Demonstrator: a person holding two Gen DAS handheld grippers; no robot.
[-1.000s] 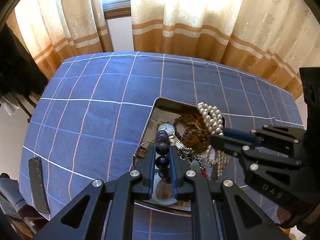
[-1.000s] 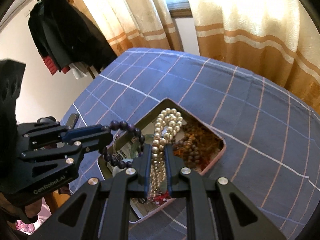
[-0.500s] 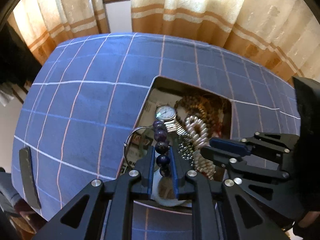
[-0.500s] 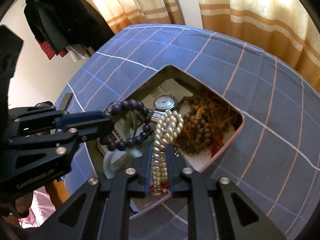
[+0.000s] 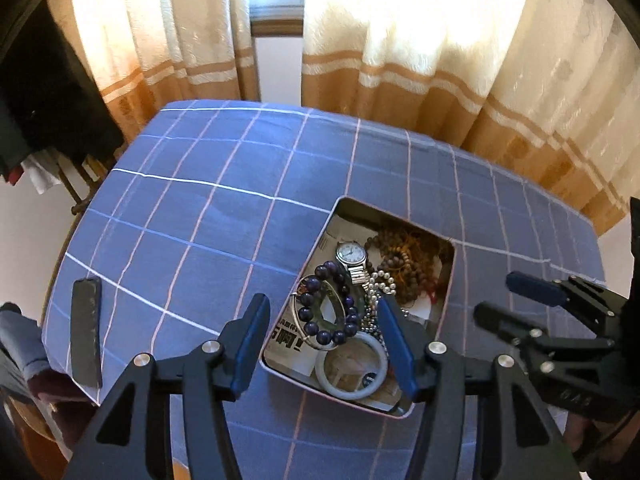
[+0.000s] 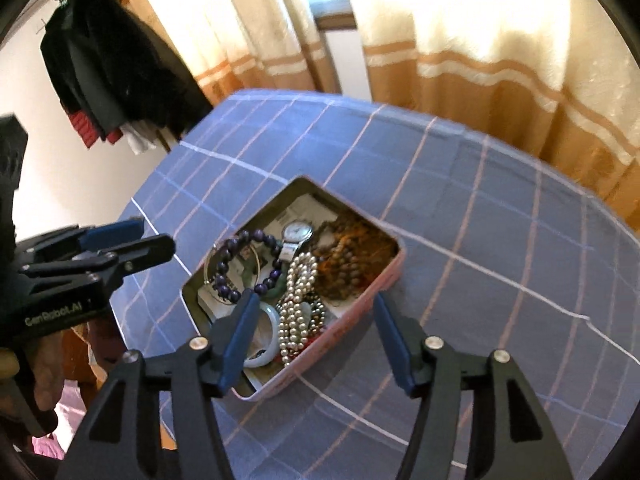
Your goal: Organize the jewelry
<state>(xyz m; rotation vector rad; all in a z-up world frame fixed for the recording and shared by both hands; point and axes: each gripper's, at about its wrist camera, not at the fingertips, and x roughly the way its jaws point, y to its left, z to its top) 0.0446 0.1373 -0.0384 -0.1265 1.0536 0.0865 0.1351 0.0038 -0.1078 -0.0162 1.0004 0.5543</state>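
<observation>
Both grippers are now hanging empty with fingers spread wide, where a moment ago the left gripper (image 5: pixel 324 340) was pinching the purple bead bracelet (image 5: pixel 330 306) and the right gripper (image 6: pixel 312 334) was pinching the pearl necklace (image 6: pixel 298 304); both pieces are now lying inside the tin (image 5: pixel 448 284).

That shallow rectangular tin is sitting on the blue checked tablecloth (image 5: pixel 200 232), toward the near right part of the surface, with its long axis running from the near edge toward the curtains (image 5: pixel 420 40). Wide bare cloth is lying open to its left and beyond it, out to the far edge.

Inside, the bracelet is resting as a ring of dark round beads in the middle, overlapping a thin metal bangle (image 5: pixel 298 322). A silver wristwatch (image 5: pixel 352 256) is lying face up just beyond it. Brown wooden beads (image 5: pixel 404 256) are filling the far right corner. A pale jade bangle (image 5: pixel 352 366) is lying flat at the near end. In the right wrist view, the pearls are running lengthwise along the tin's right side.

A flat dark bar (image 5: pixel 86 332) is lying near the cloth's left edge.
</observation>
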